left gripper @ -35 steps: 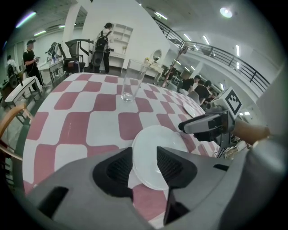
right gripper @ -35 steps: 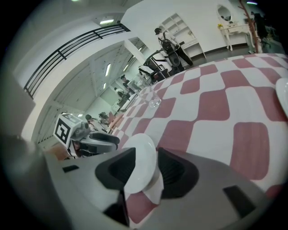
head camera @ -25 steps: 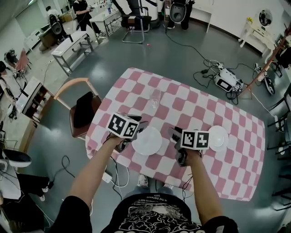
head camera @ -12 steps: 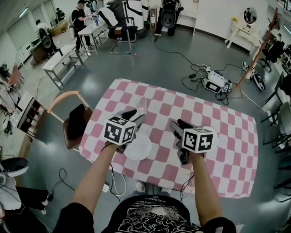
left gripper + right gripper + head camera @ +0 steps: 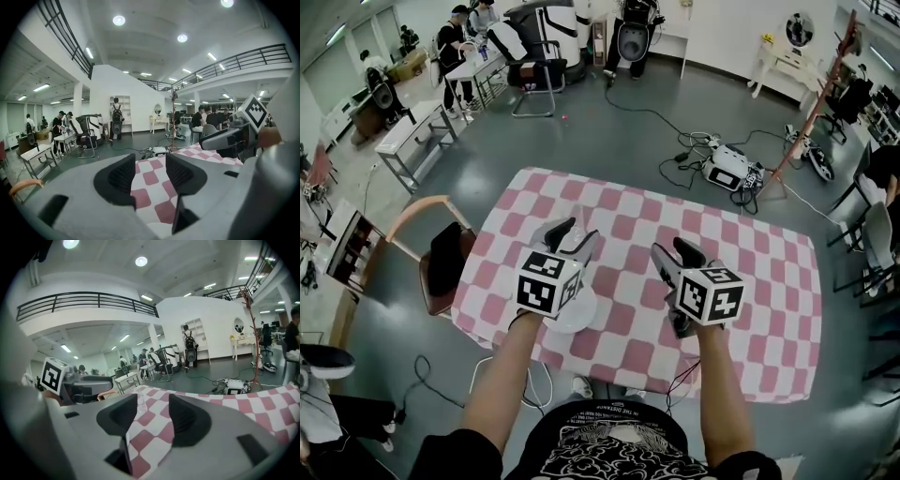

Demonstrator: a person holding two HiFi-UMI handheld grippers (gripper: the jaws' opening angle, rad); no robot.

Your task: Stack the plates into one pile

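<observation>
- Pink-and-white checked cloth covers the desk, the largest thing before us. Both our arms reach out over its near edge.
- White, and the only one we can find, a plate lies on the cloth close to that near edge, partly hidden under the left marker cube. We cannot tell whether it is a single plate or already a pile, and another plate may sit out of sight behind the right marker cube. Our judgement is that the stacking is not shown finished: no pile is plainly in view, and no plate is being carried.
- The left tongs are held above the desk with the jaws standing well apart, having just been opening. Only checked cloth shows through the gap, and the pads touch nothing.
- The right tongs are much the same: jaws apart, just been opening, and nothing gripped. Only cloth is seen between them.
- A clear glass stands on the desk beyond the right tongs, apart from both jaws. We take it to be no part of the stacking.
</observation>
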